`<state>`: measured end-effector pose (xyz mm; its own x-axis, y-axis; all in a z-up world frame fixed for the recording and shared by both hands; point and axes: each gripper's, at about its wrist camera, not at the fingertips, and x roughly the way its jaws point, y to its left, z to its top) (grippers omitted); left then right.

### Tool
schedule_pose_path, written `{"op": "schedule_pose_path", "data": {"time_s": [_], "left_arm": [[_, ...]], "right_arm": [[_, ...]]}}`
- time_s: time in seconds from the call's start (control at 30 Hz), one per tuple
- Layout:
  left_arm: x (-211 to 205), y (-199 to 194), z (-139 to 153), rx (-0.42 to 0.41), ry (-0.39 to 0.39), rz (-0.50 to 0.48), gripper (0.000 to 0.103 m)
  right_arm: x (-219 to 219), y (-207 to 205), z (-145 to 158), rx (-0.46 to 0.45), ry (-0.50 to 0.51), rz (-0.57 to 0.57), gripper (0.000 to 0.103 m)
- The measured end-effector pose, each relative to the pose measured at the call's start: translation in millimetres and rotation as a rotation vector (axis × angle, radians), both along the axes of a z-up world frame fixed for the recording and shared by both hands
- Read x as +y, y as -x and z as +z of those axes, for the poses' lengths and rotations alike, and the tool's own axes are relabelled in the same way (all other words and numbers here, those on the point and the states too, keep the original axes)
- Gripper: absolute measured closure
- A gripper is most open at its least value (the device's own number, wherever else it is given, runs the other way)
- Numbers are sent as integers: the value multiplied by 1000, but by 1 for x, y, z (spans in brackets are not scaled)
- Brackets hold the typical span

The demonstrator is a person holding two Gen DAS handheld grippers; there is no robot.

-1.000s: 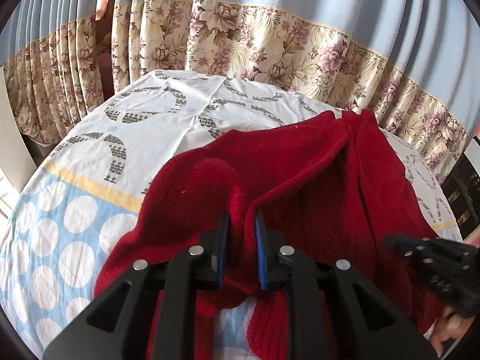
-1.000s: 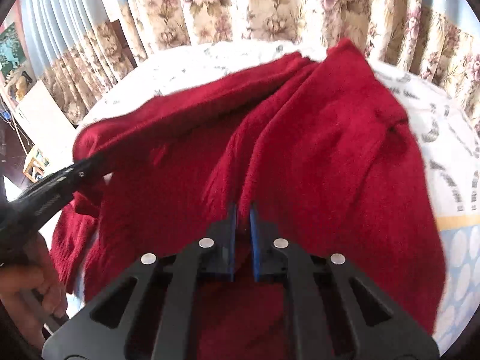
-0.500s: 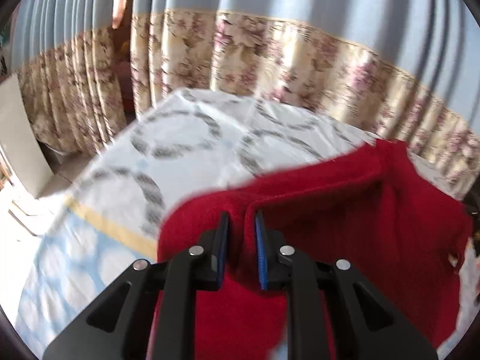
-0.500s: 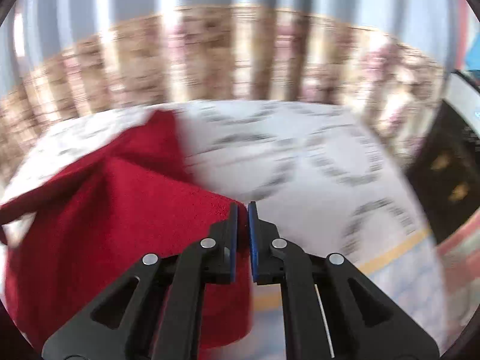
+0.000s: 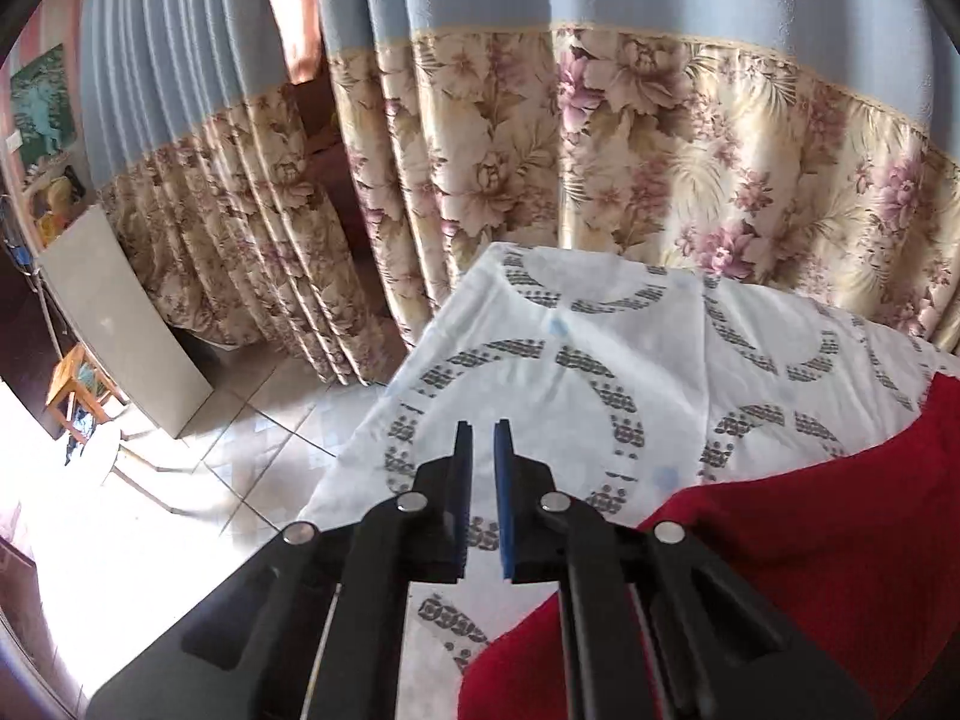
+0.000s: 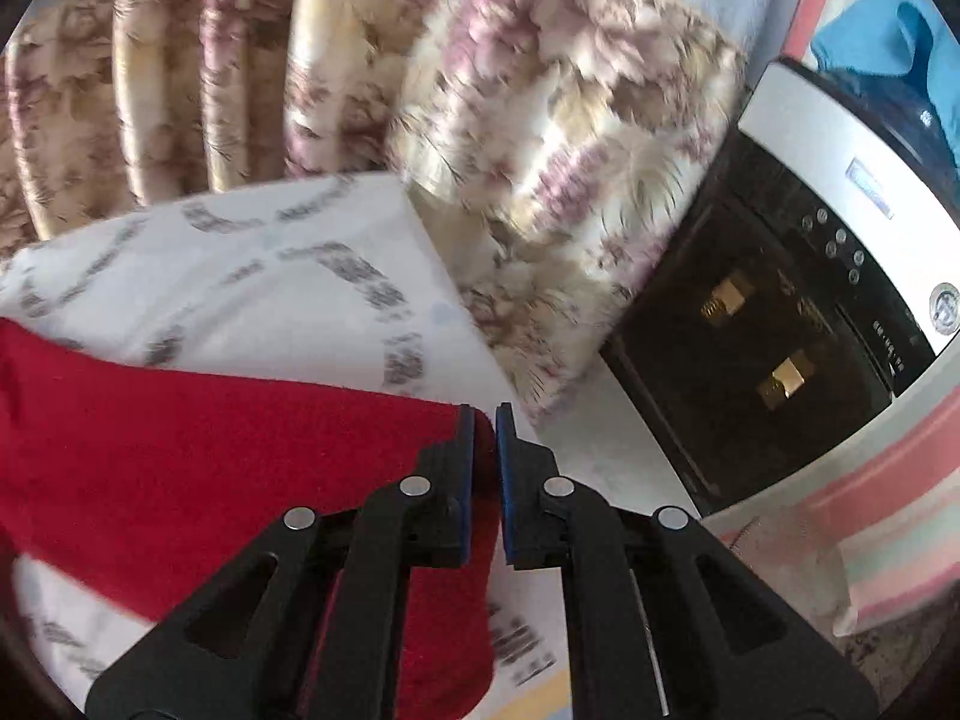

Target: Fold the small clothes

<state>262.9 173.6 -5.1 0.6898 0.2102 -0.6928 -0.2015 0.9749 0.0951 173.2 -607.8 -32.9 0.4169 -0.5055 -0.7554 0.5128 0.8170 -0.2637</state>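
Since the earlier frames, the red sweater (image 5: 810,540) has been let go by the left gripper (image 5: 483,426), which has been swung away to the left. In the left wrist view the sweater is now seen only at the lower right of the frame, spread on the patterned sheet (image 5: 600,330). The left gripper's fingers are brought together with only a narrow slit between them, and nothing is held there. They are pointed over the sheet's edge, with the tiled floor (image 5: 252,450) at lower left and the flowered curtain (image 5: 600,150) across the top.

In the right wrist view, which is blurred, the right gripper (image 6: 485,411) is clamped on the sweater's (image 6: 210,450) edge. The cloth is stretched from the fingers across the left half of the frame, over the sheet (image 6: 270,252). A white appliance (image 6: 840,210) is seen at the upper right.
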Motion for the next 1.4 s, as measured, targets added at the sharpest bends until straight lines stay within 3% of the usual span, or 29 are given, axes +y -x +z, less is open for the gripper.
{"op": "schedule_pose_path", "data": {"time_s": [0.03,0.07,0.1,0.13,0.17,0.2,0.27,0.43,0.57,0.63,0.77,0.83,0.87,0.9,0.97,1.1,1.27,1.4], "left_arm": [[-3,1,3,-9,19,-25,95],[-14,6,8,-32,28,-72,95],[-22,7,9,-35,24,-103,91],[-38,12,9,-35,16,-148,86],[-52,16,9,-39,20,-183,69],[-64,17,7,-45,26,-212,47],[-99,24,2,-67,28,-278,32],[-191,33,-26,-41,-41,-491,30],[-242,39,-43,-34,-108,-601,27],[-257,33,-50,-24,-136,-618,26],[-262,4,-67,65,-155,-530,26],[-254,-6,-72,107,-121,-490,42],[-247,-12,-72,126,-77,-475,67],[-244,-15,-72,130,-49,-468,80],[-237,-23,-66,118,12,-446,96],[-226,-42,-48,62,63,-379,98],[-211,-81,-33,8,-17,-291,99],[-201,-116,-37,23,-47,-258,97]], "right_arm": [[1,-3,-4,30,-11,18,77],[4,-2,-3,21,-9,19,54],[8,2,5,-33,-9,27,40],[14,4,12,-73,-8,36,17],[25,7,24,-138,0,55,12],[33,5,28,-161,-5,73,12],[58,-2,37,-200,-36,130,12],[111,-23,40,-239,-109,236,12],[159,-40,34,-253,-131,323,12],[176,-48,31,-249,-149,349,12],[202,-61,20,-242,-188,383,12],[213,-67,13,-230,-202,398,12],[216,-69,11,-224,-200,401,12],[220,-72,8,-218,-201,406,12],[228,-76,2,-210,-206,414,12],[238,-81,-3,-199,-211,425,12],[242,-87,-2,-196,-185,427,12],[233,-93,-3,-192,-175,407,12]]}}
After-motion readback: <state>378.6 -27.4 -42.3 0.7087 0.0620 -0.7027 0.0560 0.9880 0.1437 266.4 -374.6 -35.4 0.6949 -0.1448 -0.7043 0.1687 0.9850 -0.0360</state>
